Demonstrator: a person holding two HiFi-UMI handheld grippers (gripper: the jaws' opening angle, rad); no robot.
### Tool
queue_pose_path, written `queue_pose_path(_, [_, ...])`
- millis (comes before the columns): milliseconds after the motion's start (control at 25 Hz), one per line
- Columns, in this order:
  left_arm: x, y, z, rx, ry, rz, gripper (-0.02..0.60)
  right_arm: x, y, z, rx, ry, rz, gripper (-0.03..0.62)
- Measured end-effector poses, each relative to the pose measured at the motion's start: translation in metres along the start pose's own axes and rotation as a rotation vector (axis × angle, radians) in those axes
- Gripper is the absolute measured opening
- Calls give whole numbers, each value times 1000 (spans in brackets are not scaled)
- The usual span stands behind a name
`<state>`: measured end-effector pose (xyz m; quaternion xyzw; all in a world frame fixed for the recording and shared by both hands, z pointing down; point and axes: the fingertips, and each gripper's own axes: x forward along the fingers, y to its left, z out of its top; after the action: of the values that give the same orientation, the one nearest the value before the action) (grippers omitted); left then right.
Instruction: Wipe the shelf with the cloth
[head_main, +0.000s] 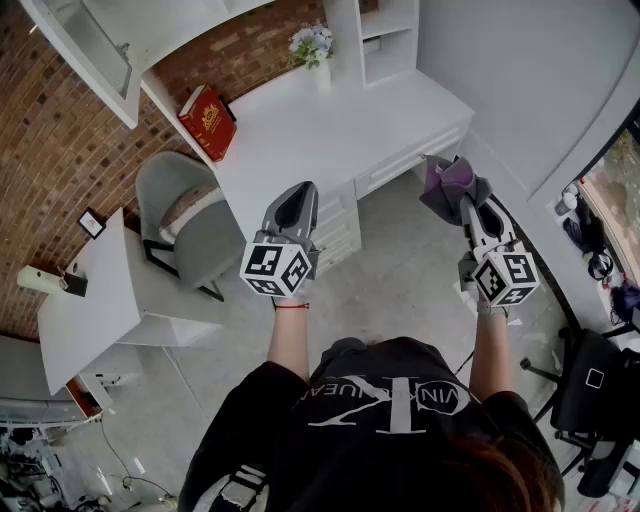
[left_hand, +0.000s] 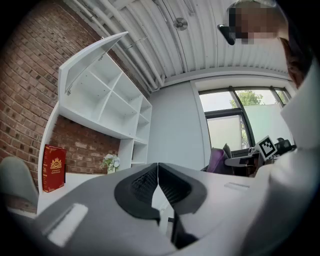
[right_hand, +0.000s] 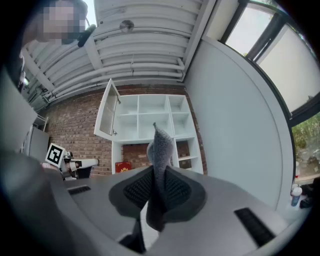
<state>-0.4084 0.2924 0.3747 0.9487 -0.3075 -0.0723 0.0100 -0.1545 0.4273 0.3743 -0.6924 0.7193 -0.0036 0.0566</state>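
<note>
A grey-purple cloth (head_main: 447, 181) sticks up from my right gripper (head_main: 466, 200), whose jaws are shut on it. In the right gripper view the cloth (right_hand: 160, 145) stands pinched between the pads, in front of the white wall shelf (right_hand: 150, 120) some way off. My left gripper (head_main: 298, 206) is held level over the floor beside the desk, shut, with nothing in it. In the left gripper view its jaw tips meet (left_hand: 158, 166), and the shelf (left_hand: 107, 107) rises at the left with a door flap swung up.
A white desk (head_main: 330, 120) below the shelf carries a red book (head_main: 208, 122) and a vase of flowers (head_main: 313, 47). A grey chair (head_main: 185, 215) stands left of the desk and a second white table (head_main: 95, 300) further left. A dark office chair (head_main: 590, 390) is at the right.
</note>
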Motion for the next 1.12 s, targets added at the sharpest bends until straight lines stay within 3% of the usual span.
queue_pose_path(480, [50, 23, -18, -1, 47, 6, 14, 48, -25, -14, 15, 24, -4, 54])
queue_pose_path(1120, [260, 70, -45, -40, 52, -84, 14, 203, -143, -21, 28, 49, -6, 54])
